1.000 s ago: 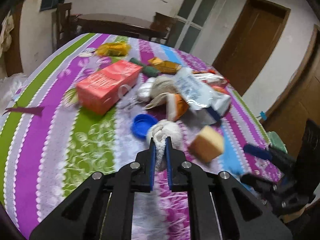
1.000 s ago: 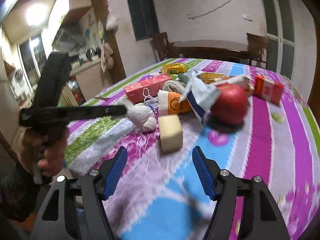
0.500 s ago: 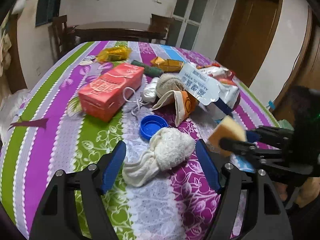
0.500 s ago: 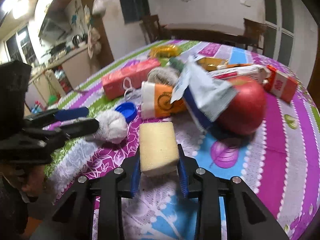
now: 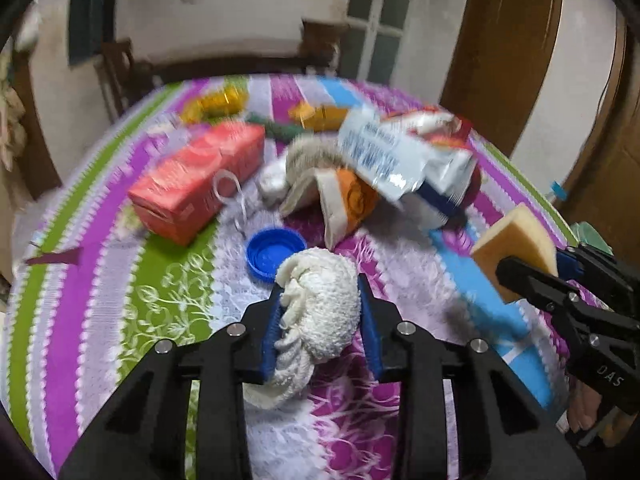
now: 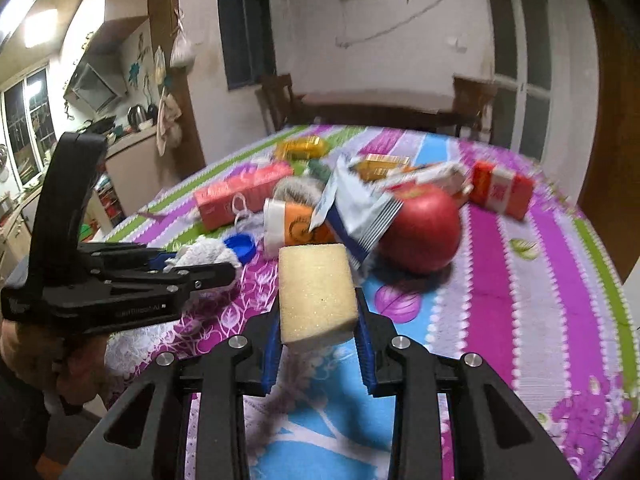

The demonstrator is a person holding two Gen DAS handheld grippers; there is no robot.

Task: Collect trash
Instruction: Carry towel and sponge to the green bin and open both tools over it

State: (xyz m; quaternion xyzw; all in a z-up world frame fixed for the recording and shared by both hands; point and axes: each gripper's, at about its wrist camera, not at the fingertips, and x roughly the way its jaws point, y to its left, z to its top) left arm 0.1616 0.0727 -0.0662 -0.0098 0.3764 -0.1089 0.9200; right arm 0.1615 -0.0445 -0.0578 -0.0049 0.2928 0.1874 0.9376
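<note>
A wadded white cloth [image 5: 320, 304] lies on the striped tablecloth [image 5: 80, 300], between the blue pads of my left gripper [image 5: 319, 288]. Its jaws are closing and the pads press the wad on both sides. A yellow sponge block [image 6: 316, 288] sits in my right gripper [image 6: 317, 308], which is shut on it and holds it above the table. The left wrist view shows the sponge [image 5: 516, 240] at the right, clamped in the black fingers. Seen from the right wrist, the left gripper [image 6: 200, 268] holds the cloth [image 6: 204, 250] at the left.
Behind the cloth lie a blue bottle cap [image 5: 274, 252], a red carton [image 5: 200, 180], an orange paper cup [image 5: 348, 200] and a white-and-blue wrapper [image 5: 400, 160]. A red apple [image 6: 420, 232] and a small red carton [image 6: 500, 190] are further right. Chairs stand behind the table.
My left gripper let go of a thin end of the cloth, opened wide, then closed around the wad. My right gripper closed on the sponge and lifted it off the table.
</note>
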